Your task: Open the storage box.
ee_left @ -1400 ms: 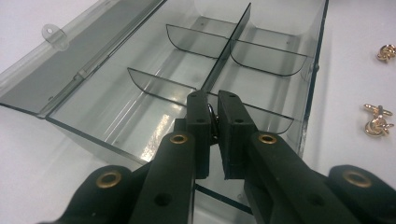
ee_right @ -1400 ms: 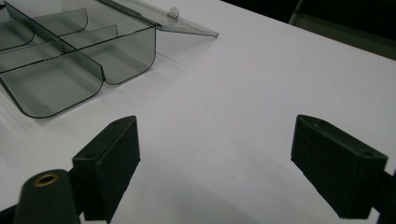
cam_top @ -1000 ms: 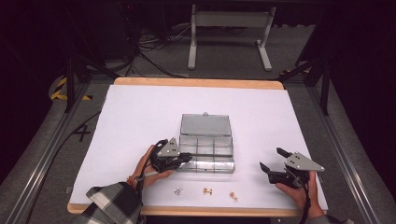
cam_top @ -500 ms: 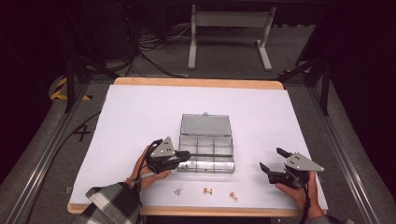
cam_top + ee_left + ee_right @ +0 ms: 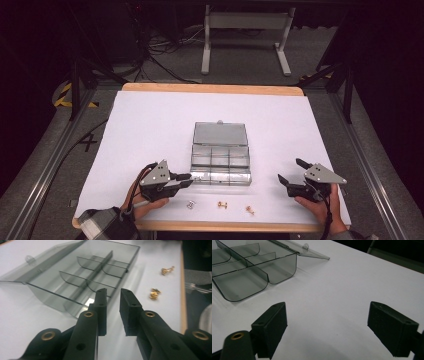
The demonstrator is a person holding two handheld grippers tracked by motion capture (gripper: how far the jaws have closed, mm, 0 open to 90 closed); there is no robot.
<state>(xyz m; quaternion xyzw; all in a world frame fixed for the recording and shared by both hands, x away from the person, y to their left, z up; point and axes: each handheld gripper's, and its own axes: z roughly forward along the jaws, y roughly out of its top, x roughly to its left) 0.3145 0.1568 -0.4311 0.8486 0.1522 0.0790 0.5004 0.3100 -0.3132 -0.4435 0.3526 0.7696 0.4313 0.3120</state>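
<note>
A smoky clear compartment box [image 5: 220, 161] lies in the middle of the white table with its lid [image 5: 220, 134] folded flat behind it, and its compartments look empty. The box [image 5: 82, 272] sits just ahead of my left gripper [image 5: 113, 293], whose jaws stand a narrow gap apart with nothing between them. In the high view my left gripper [image 5: 187, 180] is at the box's front left corner. My right gripper [image 5: 290, 170] is to the right of the box, wide open and empty [image 5: 327, 320], with the box [image 5: 249, 267] at its upper left.
Three small fasteners lie near the table's front edge: a silver one [image 5: 190, 204] and two gold ones [image 5: 222, 204] [image 5: 249, 209]. Both gold ones [image 5: 155, 293] [image 5: 167, 270] also appear in the left gripper view. The wooden table edge [image 5: 210, 226] runs just behind the hands.
My left gripper has drawn back from the box toward the table's front edge. The right gripper has not moved.
</note>
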